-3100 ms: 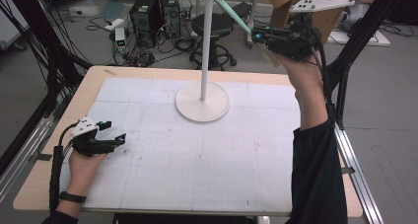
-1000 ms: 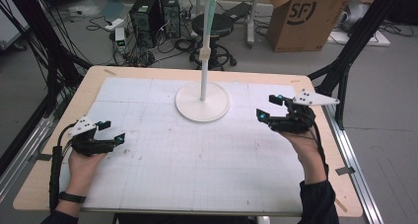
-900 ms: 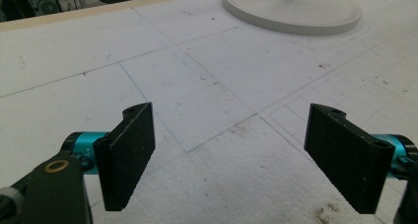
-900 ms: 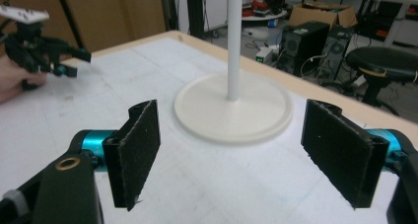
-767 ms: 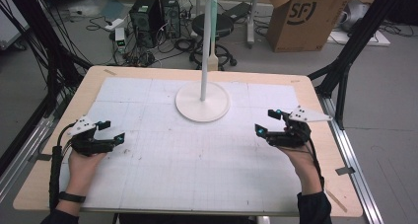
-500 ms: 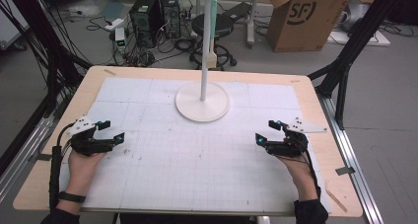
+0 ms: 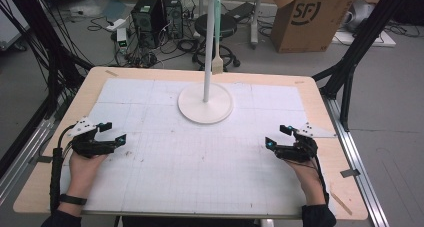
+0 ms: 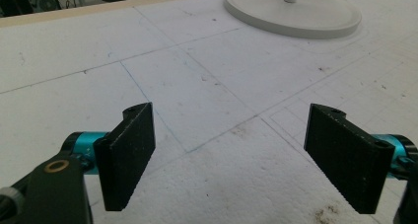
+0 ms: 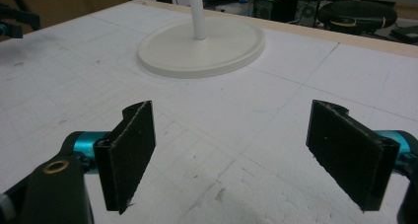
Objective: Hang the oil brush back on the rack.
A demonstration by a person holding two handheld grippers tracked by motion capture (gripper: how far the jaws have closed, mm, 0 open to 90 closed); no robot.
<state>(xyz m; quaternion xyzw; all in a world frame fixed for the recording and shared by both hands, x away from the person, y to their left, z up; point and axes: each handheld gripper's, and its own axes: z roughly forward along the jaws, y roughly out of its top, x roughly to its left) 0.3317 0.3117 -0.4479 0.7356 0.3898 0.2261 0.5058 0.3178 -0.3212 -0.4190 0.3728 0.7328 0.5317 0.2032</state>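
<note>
Currently both claws empty: left gripper [image 7: 111,132] and right gripper [image 7: 278,136] each have jaws spread wide, gripping nothing, low over the white mat [image 7: 200,157]. Stand [image 7: 205,103] sits beyond, between them, well apart from both.

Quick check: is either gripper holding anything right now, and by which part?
Nothing is held. The left gripper and right gripper both rest on the table with jaws wide open and empty, apart from the white stand.

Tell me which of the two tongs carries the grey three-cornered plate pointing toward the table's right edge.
The right tongs, held near the table's right side. Its plate points out to the right edge, whereas the left tongs has its plate pointing toward the left edge.
</note>
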